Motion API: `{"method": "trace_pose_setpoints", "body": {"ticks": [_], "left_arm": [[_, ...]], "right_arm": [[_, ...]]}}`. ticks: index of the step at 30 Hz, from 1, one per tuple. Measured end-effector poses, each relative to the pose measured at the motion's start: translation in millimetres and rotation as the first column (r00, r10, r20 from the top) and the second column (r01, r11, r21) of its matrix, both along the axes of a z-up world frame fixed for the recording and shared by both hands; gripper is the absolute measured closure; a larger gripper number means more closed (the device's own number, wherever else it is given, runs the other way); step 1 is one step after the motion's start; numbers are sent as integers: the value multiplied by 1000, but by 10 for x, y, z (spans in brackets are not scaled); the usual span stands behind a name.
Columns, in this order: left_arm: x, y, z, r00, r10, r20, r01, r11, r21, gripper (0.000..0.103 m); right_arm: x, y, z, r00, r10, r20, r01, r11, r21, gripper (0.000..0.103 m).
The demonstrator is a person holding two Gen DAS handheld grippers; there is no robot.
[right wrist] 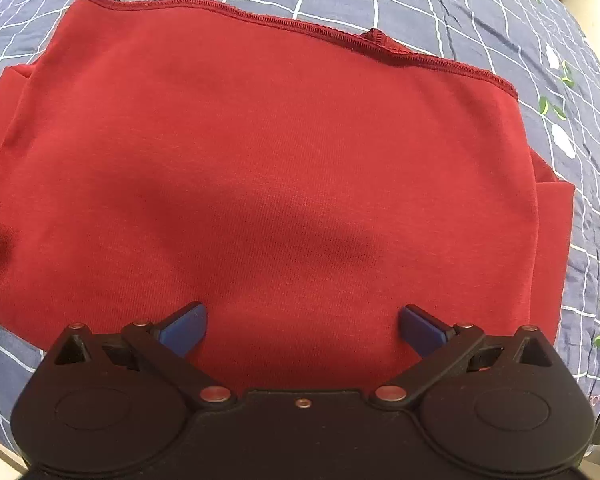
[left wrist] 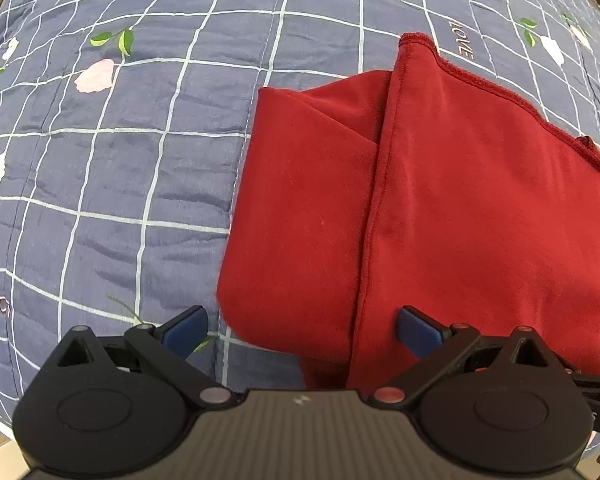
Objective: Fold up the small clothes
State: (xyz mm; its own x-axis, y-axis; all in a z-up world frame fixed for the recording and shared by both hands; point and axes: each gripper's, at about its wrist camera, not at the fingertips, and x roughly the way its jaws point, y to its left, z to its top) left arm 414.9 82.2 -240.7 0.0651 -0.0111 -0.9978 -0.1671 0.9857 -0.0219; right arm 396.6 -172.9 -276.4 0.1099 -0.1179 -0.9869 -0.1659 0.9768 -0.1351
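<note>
A red garment [right wrist: 284,168], partly folded with its sides tucked under, is lying flat on a blue quilt [left wrist: 112,184] that is showing a white grid and small flowers. The left gripper [left wrist: 302,332] is hovering over the garment's left edge, its blue-tipped fingers [left wrist: 186,330] spreading wide and gripping nothing. The right gripper [right wrist: 302,330] is hanging above the near middle of the cloth, its jaws likewise gaping wide and empty, casting a shadow on the fabric.
</note>
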Motion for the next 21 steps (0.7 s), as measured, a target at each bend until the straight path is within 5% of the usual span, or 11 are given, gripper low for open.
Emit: {"method": "trace_pose_setpoints", "body": {"ticks": [12, 16, 21], "left_arm": [[17, 87, -198, 999, 44, -7, -45, 994, -97, 3], [-48, 130, -206, 996, 88, 17, -85, 991, -103, 14], [-108, 133, -86, 991, 113, 74, -104, 987, -121, 50]], "right_arm": [[-2, -27, -2, 1000, -3, 7, 3, 1000, 7, 1], [0, -38, 2, 1000, -8, 7, 7, 1000, 11, 1], [19, -75, -6, 1000, -22, -1, 22, 1000, 22, 0]]}}
